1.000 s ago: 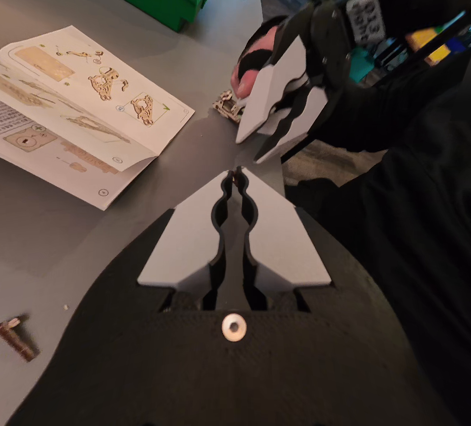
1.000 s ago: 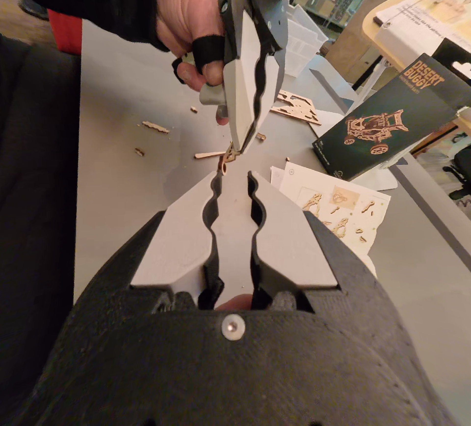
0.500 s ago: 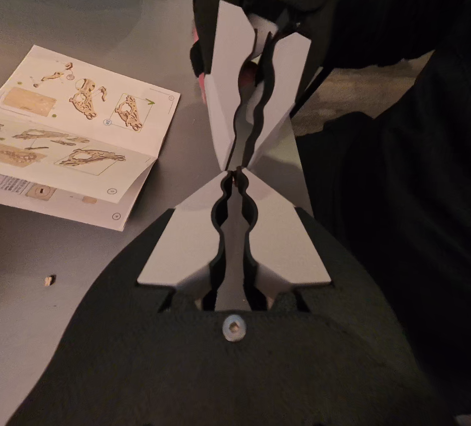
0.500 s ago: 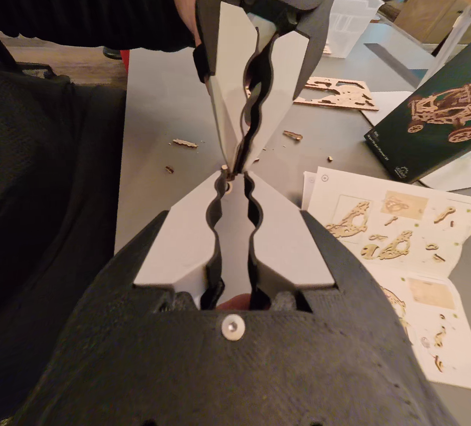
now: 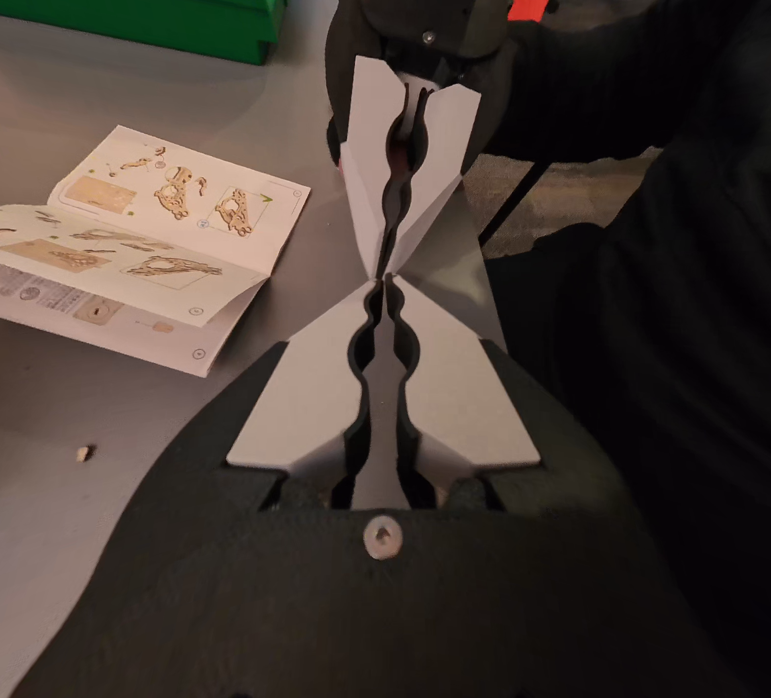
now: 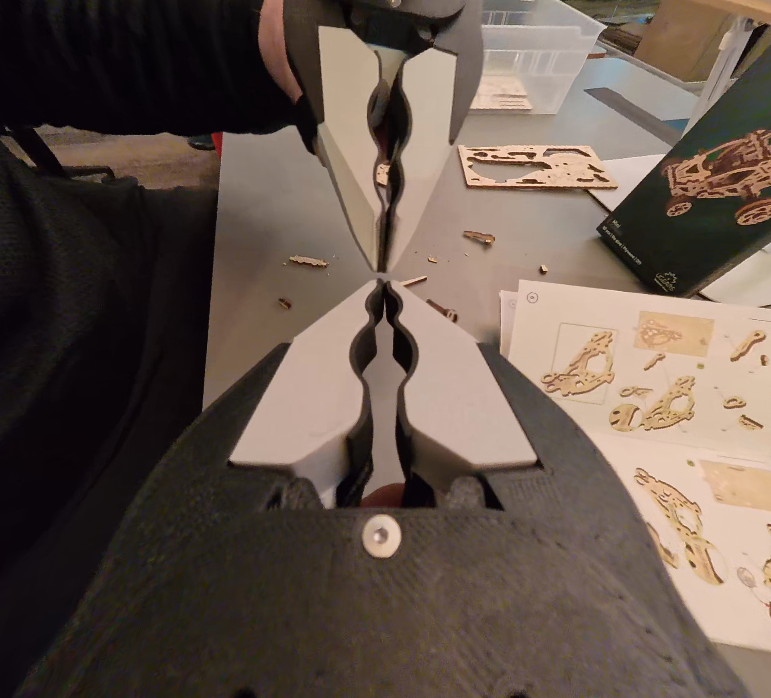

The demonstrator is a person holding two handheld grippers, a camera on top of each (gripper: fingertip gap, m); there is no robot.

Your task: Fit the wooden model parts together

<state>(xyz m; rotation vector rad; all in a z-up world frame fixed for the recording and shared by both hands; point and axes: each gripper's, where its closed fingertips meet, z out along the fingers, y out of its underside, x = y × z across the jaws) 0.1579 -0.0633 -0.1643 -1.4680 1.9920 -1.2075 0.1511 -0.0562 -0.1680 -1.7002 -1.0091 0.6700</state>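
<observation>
I have two claws, and they meet tip to tip above the desk [image 6: 267, 219]. My left claw [image 5: 384, 280] is squeezed tight, and so is my right claw [image 6: 384, 281]. I cannot tell if a tiny piece is pinched at the tips. I count seven small wood bits [image 6: 308, 260] lying loose on the desk near the tips. Behind them lies one wood sheet [image 6: 538, 173] full of holes. There is one booklet [image 6: 626, 365], one dark box [image 6: 688, 227] and one clear tub [image 6: 538, 43].

Whatever sits between the two grippers' meeting tips is too small to tell. The instruction booklet [image 5: 137, 244] runs off the nine o'clock edge; the dark box [image 6: 701, 210] off three o'clock.
</observation>
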